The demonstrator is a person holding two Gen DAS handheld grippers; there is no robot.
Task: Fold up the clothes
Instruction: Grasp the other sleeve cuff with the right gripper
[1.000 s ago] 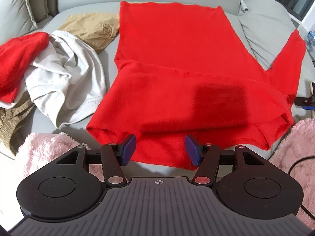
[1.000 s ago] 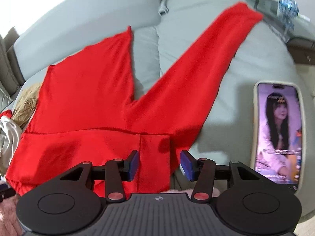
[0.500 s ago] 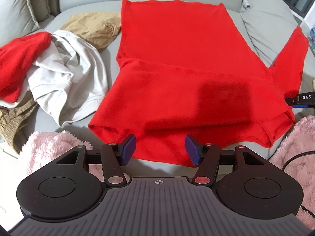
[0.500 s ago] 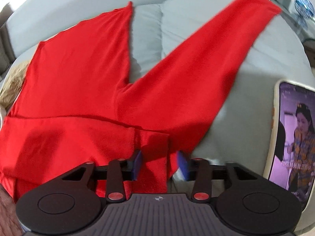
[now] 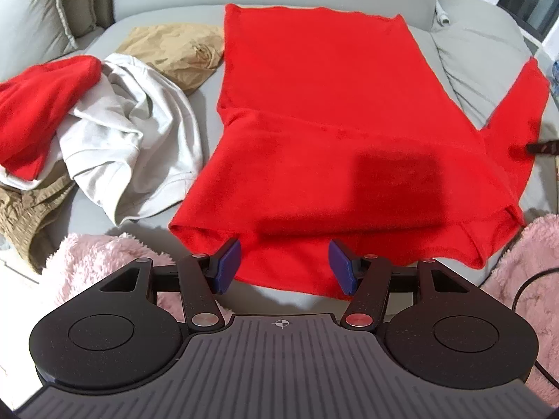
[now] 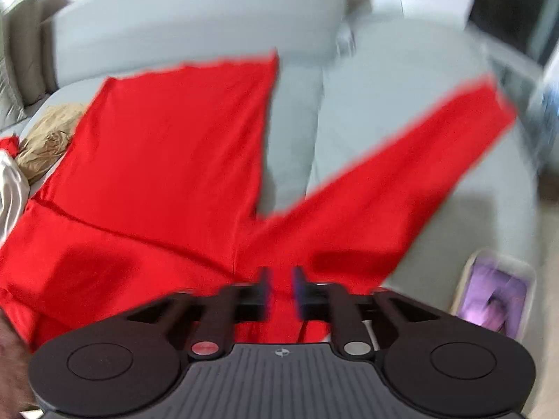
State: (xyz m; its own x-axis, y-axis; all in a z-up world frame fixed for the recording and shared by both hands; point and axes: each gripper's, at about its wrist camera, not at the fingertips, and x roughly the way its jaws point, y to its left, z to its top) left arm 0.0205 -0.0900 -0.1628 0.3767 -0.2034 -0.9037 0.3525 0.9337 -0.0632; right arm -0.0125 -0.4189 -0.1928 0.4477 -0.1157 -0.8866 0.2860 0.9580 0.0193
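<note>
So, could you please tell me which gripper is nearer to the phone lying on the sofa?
Right. The right gripper sits at the red garment, with the phone just to its right. The left gripper is over the garment's near hem; its view shows no phone.

**Grey sofa holds the laundry**

A grey sofa seat (image 5: 209, 111) carries everything in front of my claws. The red garment (image 5: 314, 104) lies spread flat across its middle, one sleeve (image 6: 401, 181) stretched out to my right over a seat cushion (image 6: 384, 104). To my left lies a heap: a crumpled white garment (image 5: 139, 132) with a red piece (image 5: 42, 104) on top, a tan garment (image 5: 174, 52) behind it, and an olive one (image 5: 31, 216) at the edge. A lit phone (image 6: 496, 293) rests on the sofa's right side, blurred in the right wrist view.
</note>
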